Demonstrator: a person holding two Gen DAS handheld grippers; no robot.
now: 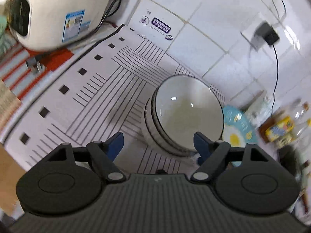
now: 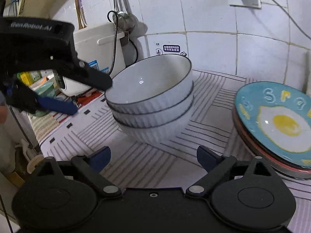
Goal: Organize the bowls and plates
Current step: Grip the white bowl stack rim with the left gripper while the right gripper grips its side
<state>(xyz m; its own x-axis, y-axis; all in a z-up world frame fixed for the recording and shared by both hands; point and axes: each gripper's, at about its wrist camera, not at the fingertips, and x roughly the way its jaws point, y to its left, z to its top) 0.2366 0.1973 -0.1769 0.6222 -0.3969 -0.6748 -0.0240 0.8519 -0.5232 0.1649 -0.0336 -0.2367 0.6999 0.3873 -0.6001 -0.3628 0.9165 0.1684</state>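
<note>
A stack of three white ribbed bowls (image 2: 153, 104) with dark rims stands on the striped mat; it also shows in the left wrist view (image 1: 184, 114). A blue plate with a fried-egg picture (image 2: 279, 120) tops a plate stack at the right, and its edge shows in the left wrist view (image 1: 239, 128). My left gripper (image 1: 158, 141) is open and empty, just short of the bowls; in the right wrist view (image 2: 85, 95) it hovers beside the top bowl's left rim. My right gripper (image 2: 153, 157) is open and empty, in front of the bowls.
A white rice cooker (image 1: 58, 13) with a cord stands at the back left on a red-striped cloth. A tiled wall with a plug and socket (image 1: 266, 34) is behind. Bottles and a yellow packet (image 1: 279, 130) crowd the right. A ladle (image 2: 124, 21) hangs on the wall.
</note>
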